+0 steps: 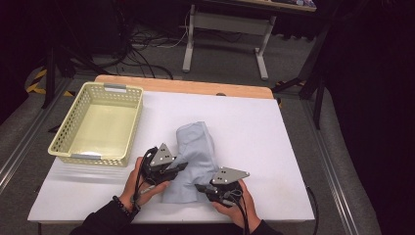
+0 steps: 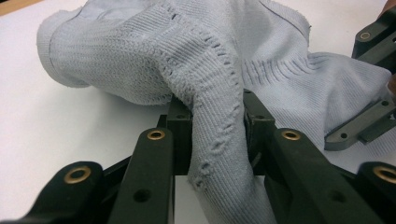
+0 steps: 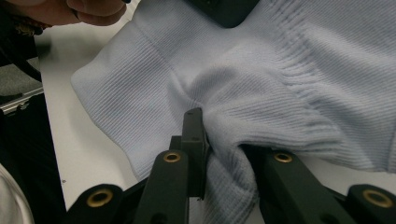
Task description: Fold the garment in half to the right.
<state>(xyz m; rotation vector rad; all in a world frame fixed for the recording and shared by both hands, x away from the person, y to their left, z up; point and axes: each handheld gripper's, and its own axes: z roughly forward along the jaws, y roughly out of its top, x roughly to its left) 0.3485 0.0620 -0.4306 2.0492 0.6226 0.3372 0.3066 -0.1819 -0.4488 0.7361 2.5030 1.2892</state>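
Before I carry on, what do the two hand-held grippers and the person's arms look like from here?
Both the left gripper and the right gripper are black, each with a grey three-cornered plate on top. Their jaw links carry brass-coloured rivets. Black cables trail back from each along the hands. The person wears dark sleeves and a dark beaded bracelet on the left wrist.
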